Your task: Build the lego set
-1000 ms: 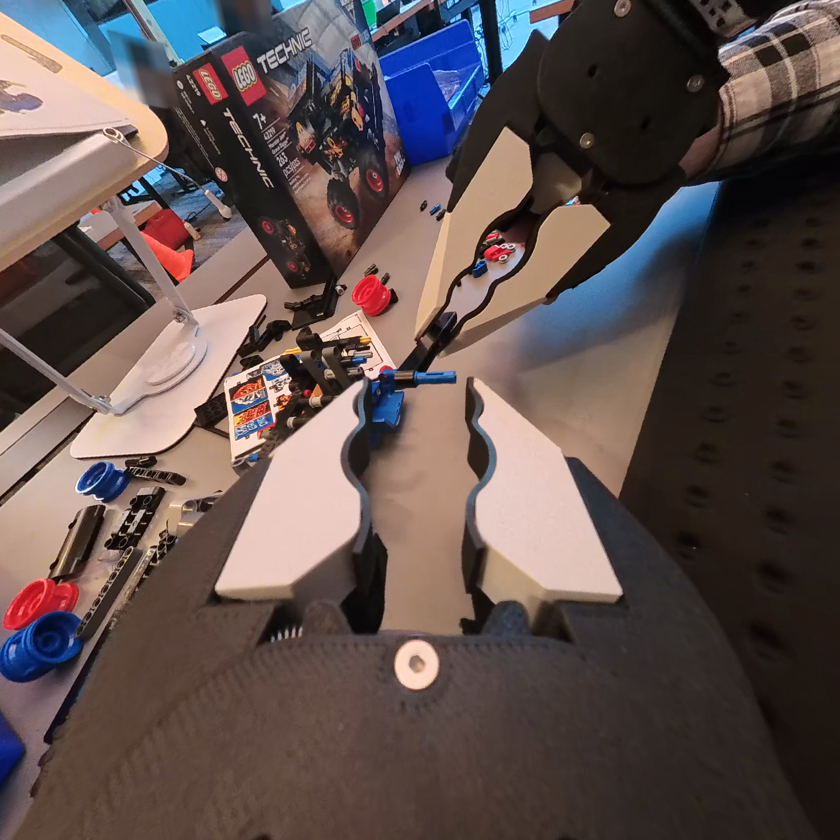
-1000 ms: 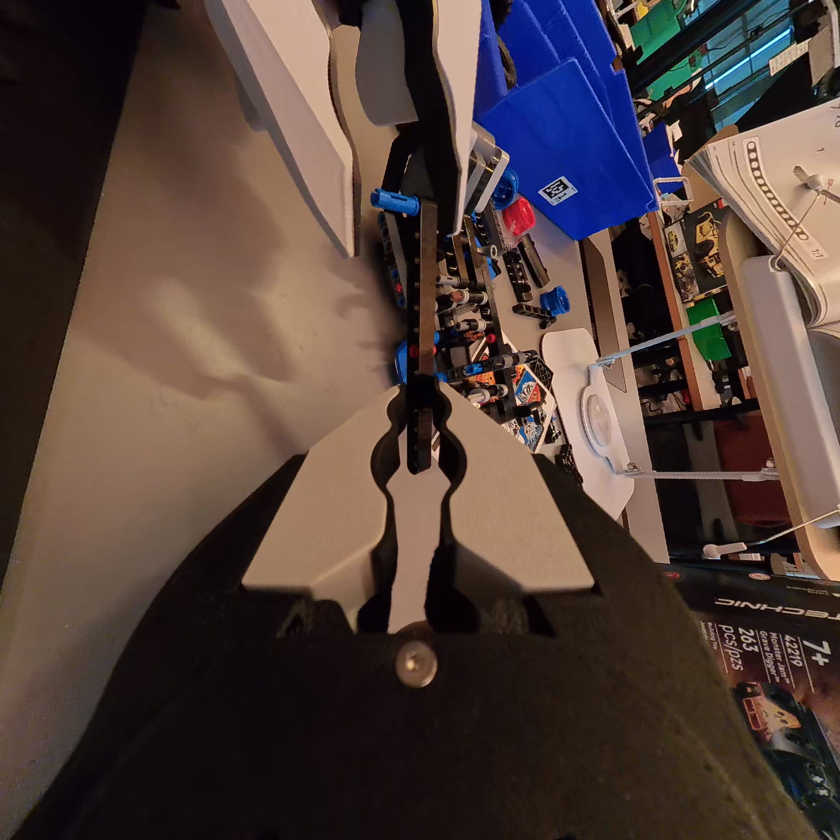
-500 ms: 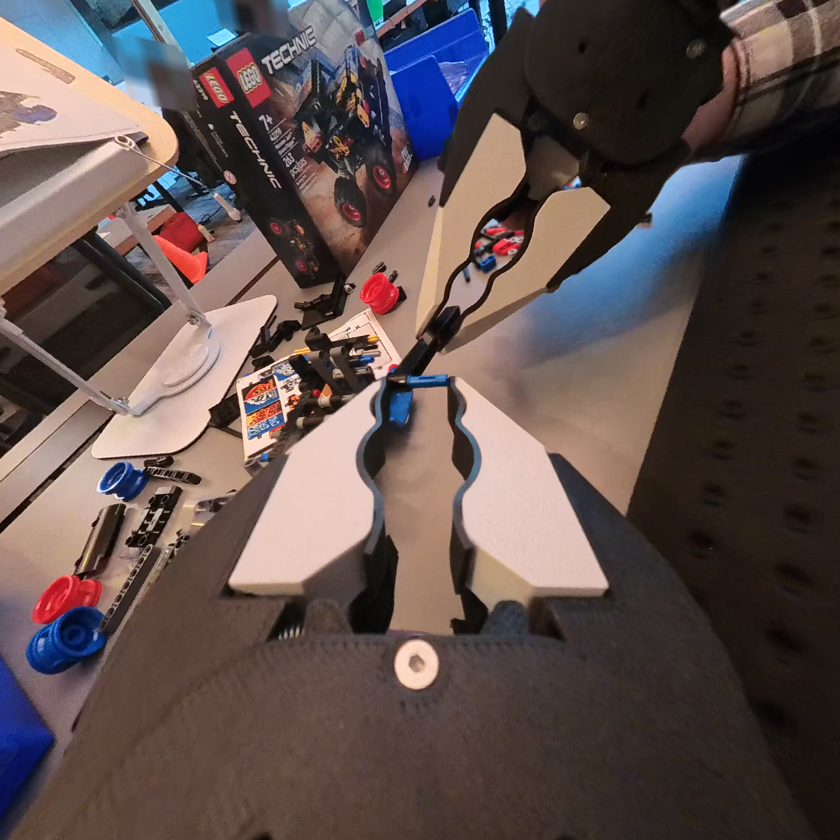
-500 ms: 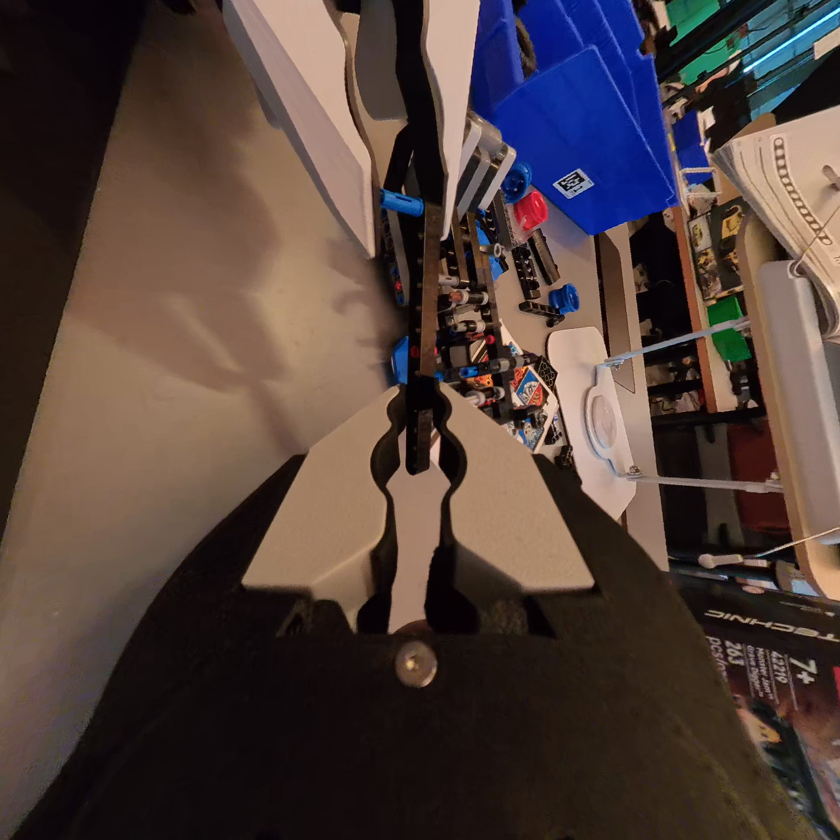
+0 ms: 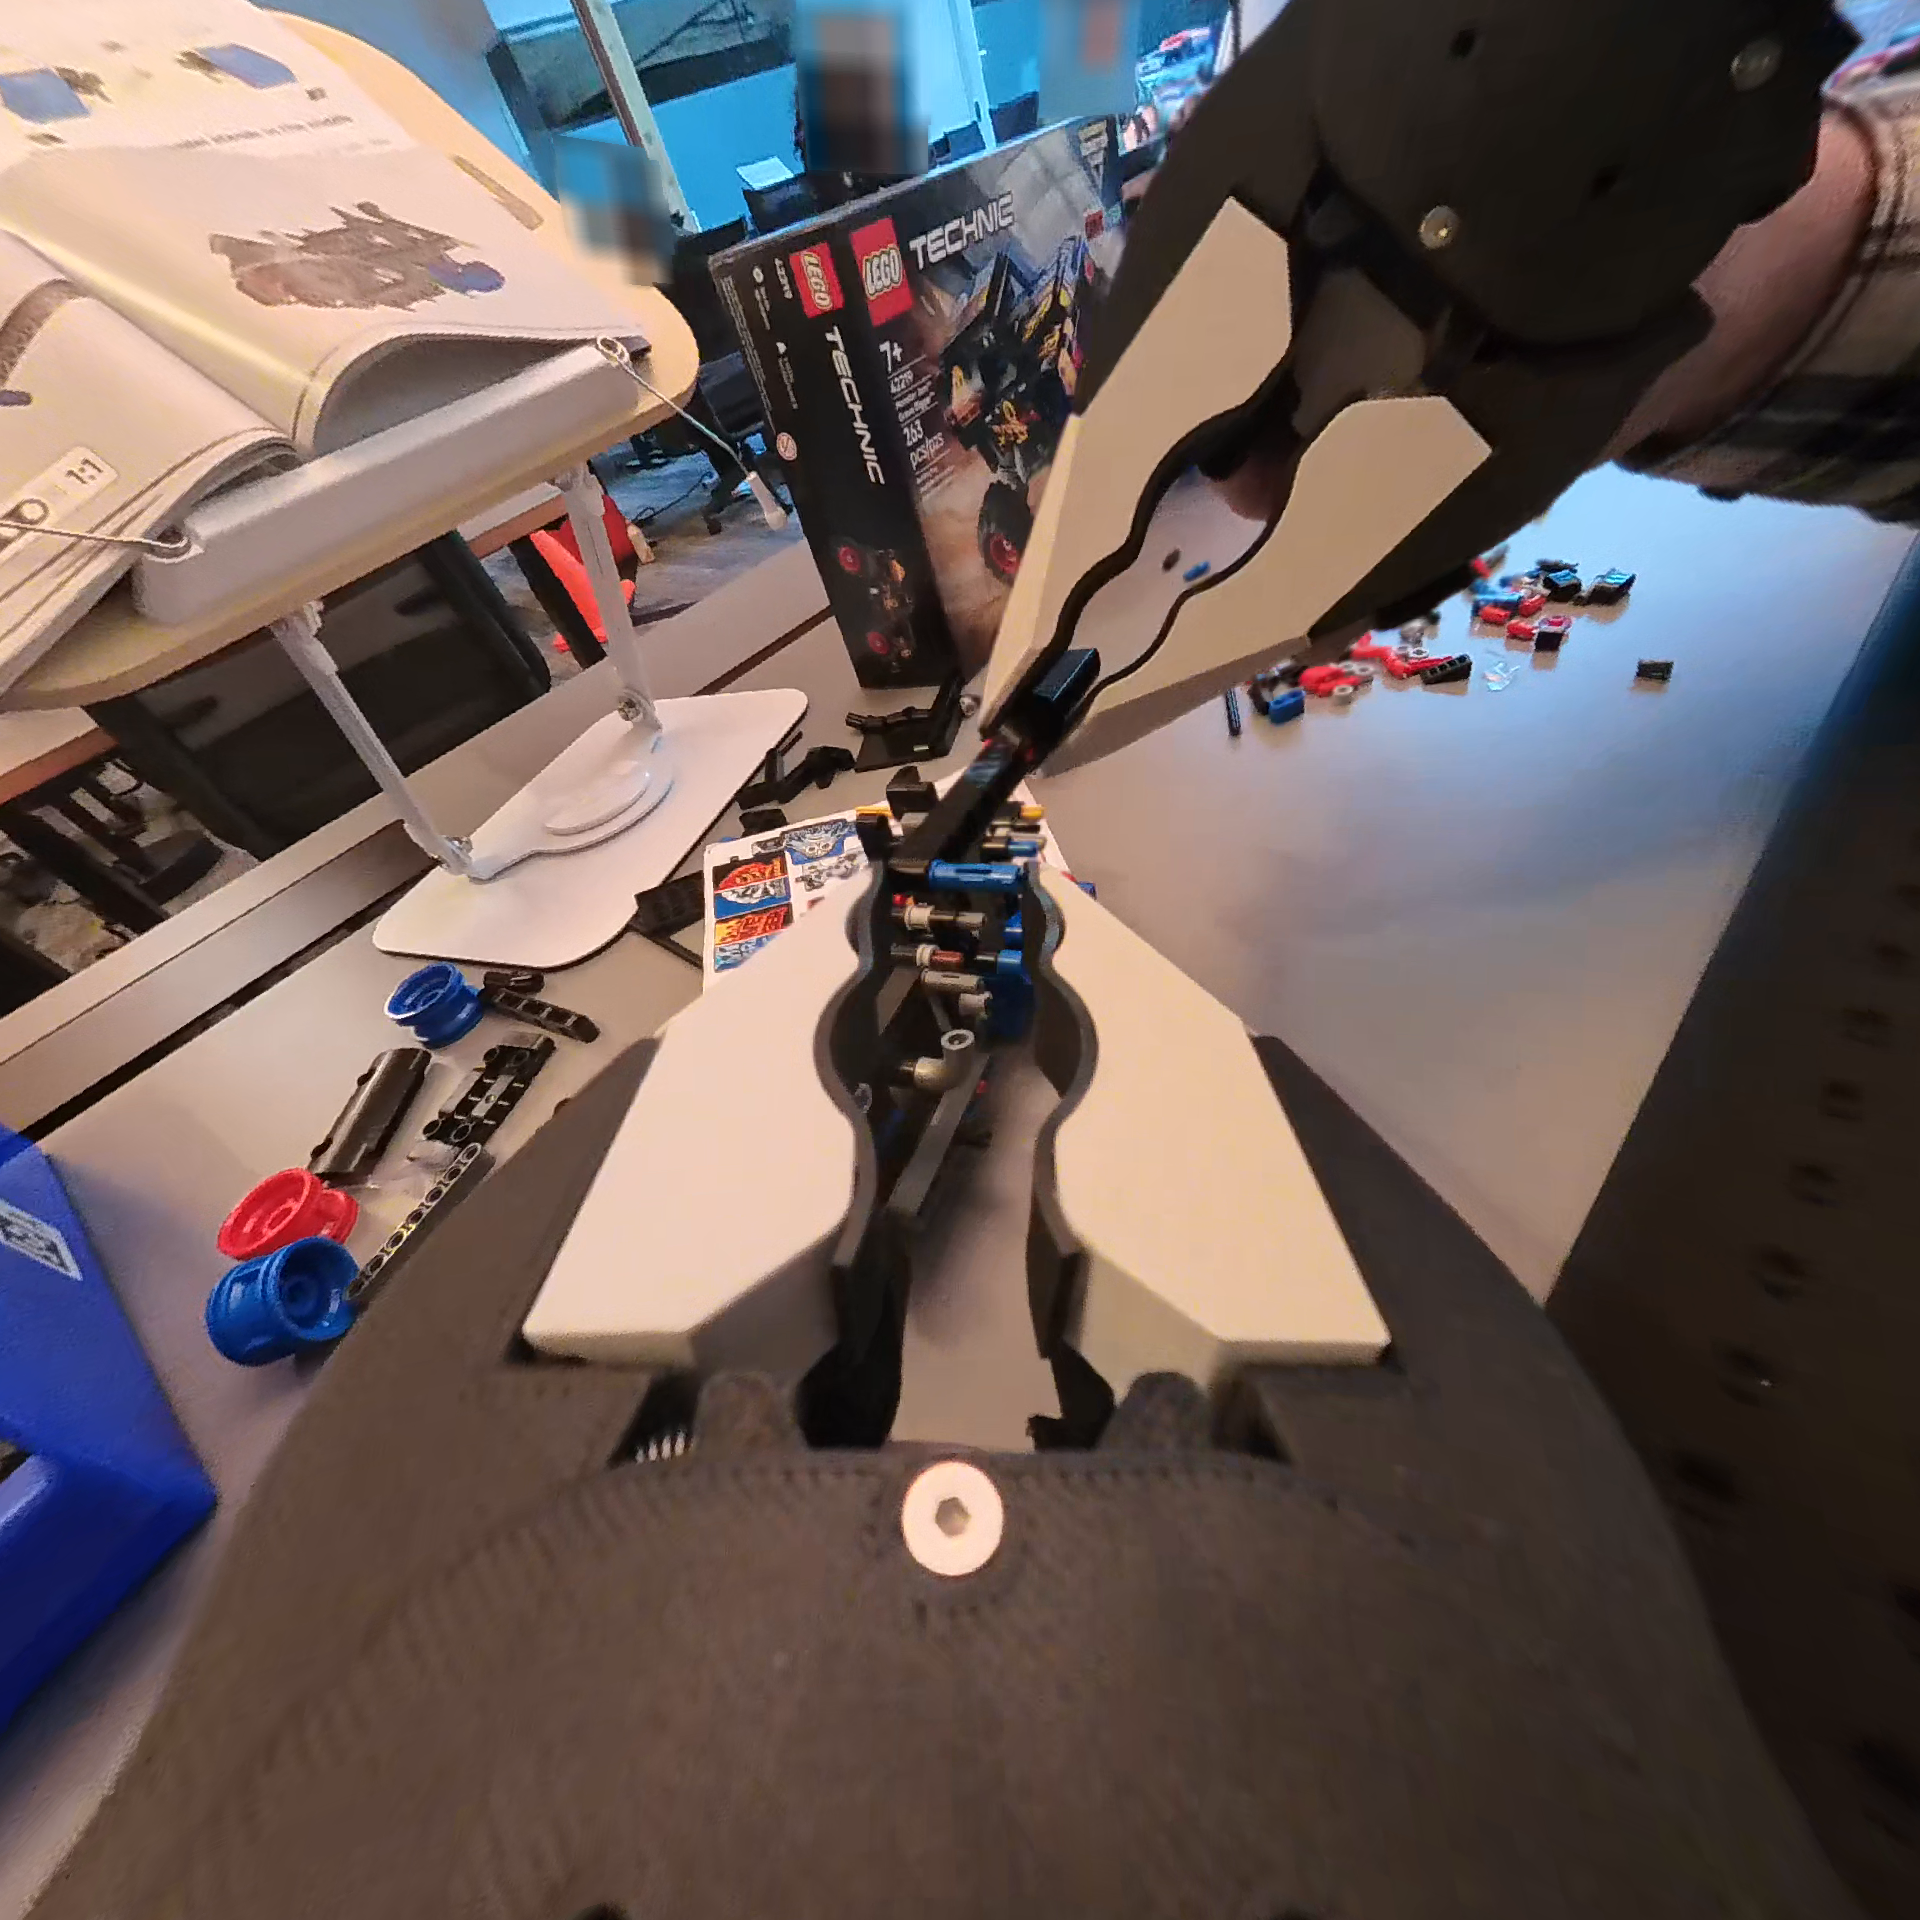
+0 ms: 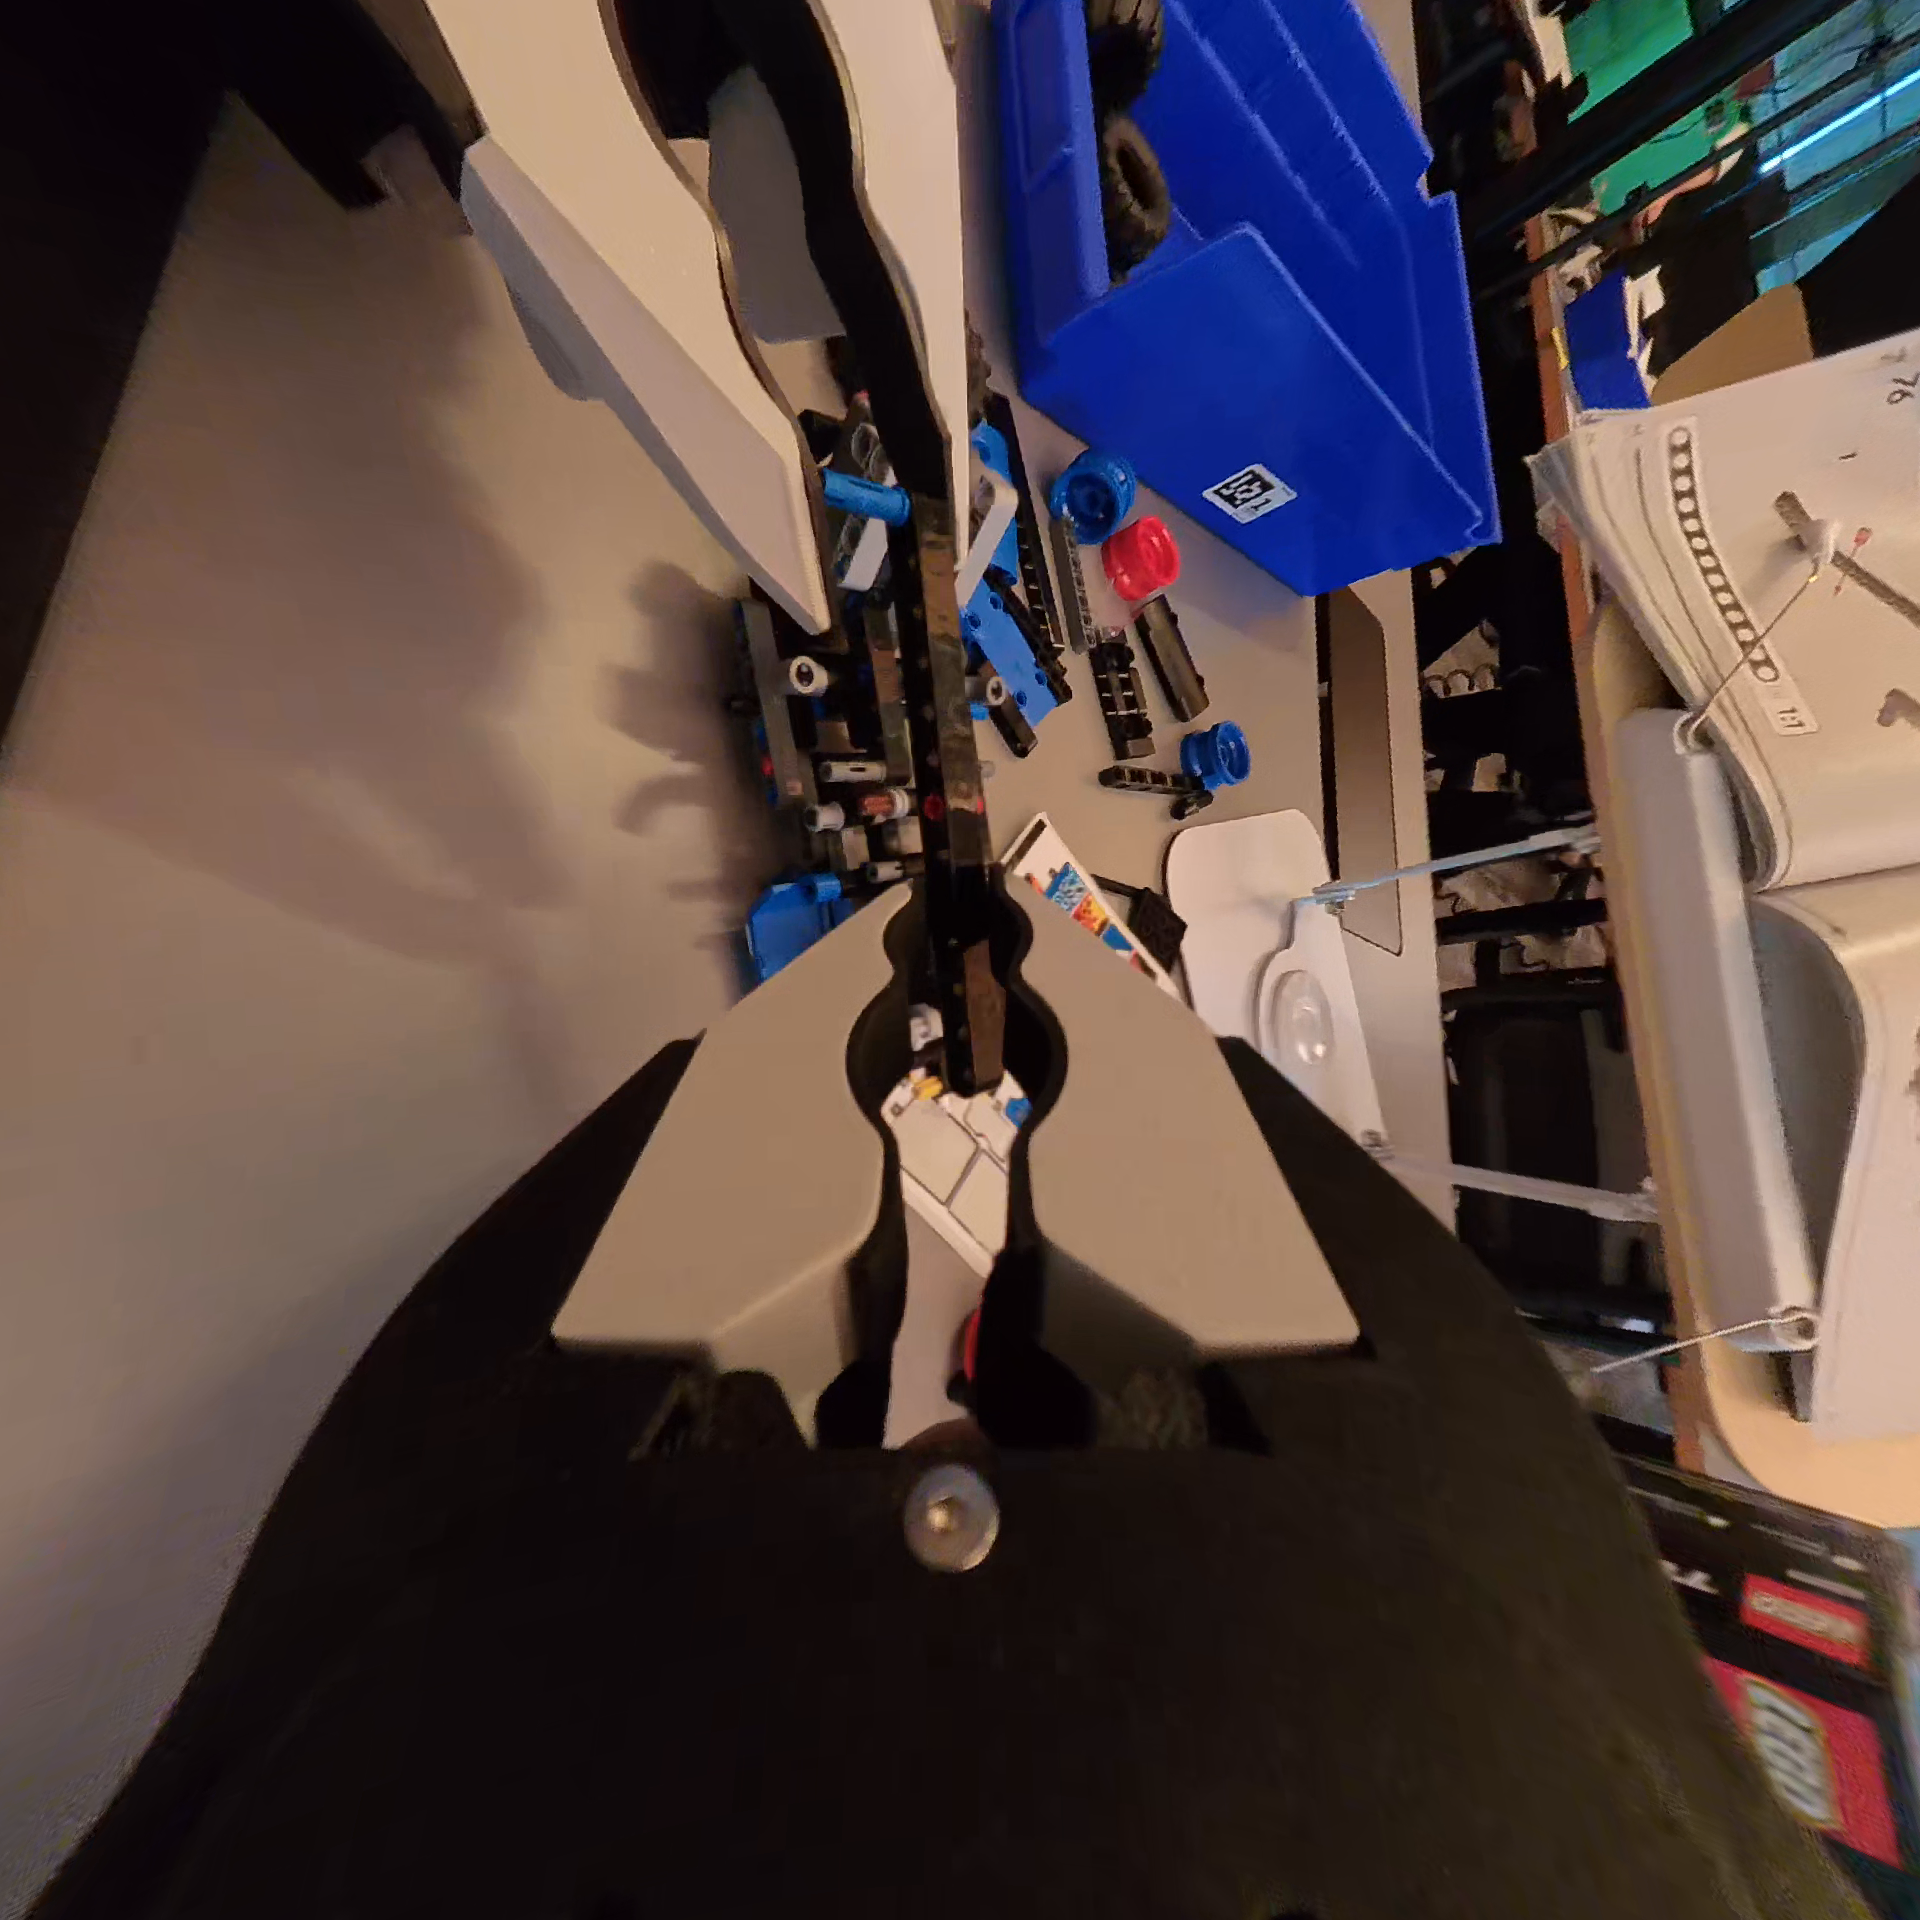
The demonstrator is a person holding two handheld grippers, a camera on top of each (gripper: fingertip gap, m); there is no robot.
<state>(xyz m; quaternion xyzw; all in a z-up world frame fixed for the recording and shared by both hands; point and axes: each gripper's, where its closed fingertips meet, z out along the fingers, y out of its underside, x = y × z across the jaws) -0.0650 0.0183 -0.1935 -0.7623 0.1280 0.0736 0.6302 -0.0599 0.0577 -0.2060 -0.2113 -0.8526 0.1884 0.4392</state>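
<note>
Right gripper (image 6: 951,925) pinches a stiff, light black beam (image 6: 940,665) endwise; left gripper (image 5: 951,894) straddles the fragile chassis (image 5: 951,966) beneath, grip unclear.

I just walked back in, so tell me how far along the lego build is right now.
Partly done. A chassis of black beams with blue pins is assembled. In hand: the right gripper is shut on a long black beam attached to it, and the left gripper straddles the chassis. Left: the hubs, loose beams, sticker sheet and small parts pile lie unused.
</note>
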